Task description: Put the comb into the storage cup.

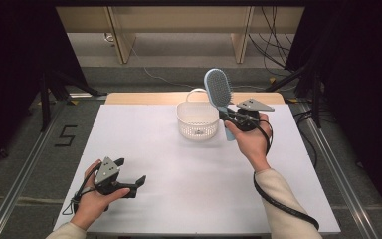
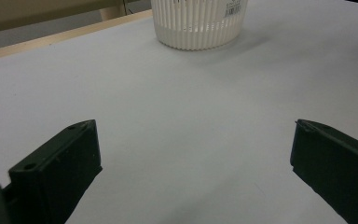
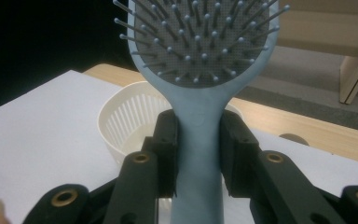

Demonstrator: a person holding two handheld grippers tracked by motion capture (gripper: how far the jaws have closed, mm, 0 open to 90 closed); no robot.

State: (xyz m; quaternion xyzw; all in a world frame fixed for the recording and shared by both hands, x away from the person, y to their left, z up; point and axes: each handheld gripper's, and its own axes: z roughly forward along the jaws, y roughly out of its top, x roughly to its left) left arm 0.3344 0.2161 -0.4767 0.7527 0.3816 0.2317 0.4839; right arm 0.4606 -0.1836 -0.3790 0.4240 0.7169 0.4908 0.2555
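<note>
Right now the right gripper (image 1: 227, 115) is clamping the handle of a light blue hairbrush (image 1: 217, 89), its two black jaws pressing on either side of the handle just below the head. In the right gripper view the hairbrush (image 3: 200, 116) is standing upright with its bristled face turned toward the camera, and the white ribbed basket (image 3: 121, 123) is sitting behind and below it. From the high view the brush head is rising above the far right rim of the basket (image 1: 197, 128), tilted a little to the left, while the basket is resting on the white table (image 1: 179, 169) near its far edge. Meanwhile the left gripper (image 1: 131, 172) is lying low on the near left of the table, its jaws standing wide apart with nothing between them; in the left gripper view it is looking across bare tabletop toward the basket (image 2: 198, 28).
</note>
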